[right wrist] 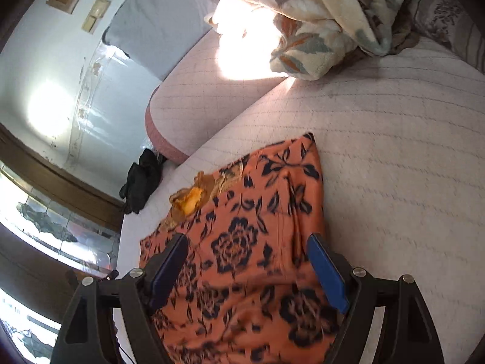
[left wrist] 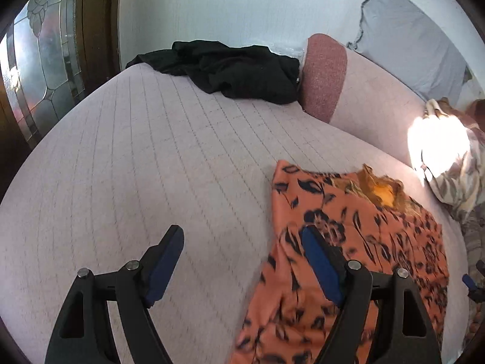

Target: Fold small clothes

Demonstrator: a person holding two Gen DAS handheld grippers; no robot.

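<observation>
An orange garment with a dark floral print [left wrist: 357, 257] lies spread on the quilted pale bed [left wrist: 151, 166], with a yellow-gold neck trim at its far end. My left gripper [left wrist: 242, 242] is open above the garment's left edge, its right finger over the cloth, holding nothing. In the right wrist view the garment [right wrist: 242, 242] fills the lower middle. My right gripper [right wrist: 247, 248] is open just above it, fingers straddling the cloth, holding nothing.
A black garment [left wrist: 230, 66] lies crumpled at the bed's far corner by a pink bolster [left wrist: 324, 75]. A leaf-patterned blanket [right wrist: 318, 15] is heaped at the head end. A wall and a stained-glass door [left wrist: 36, 69] border the bed.
</observation>
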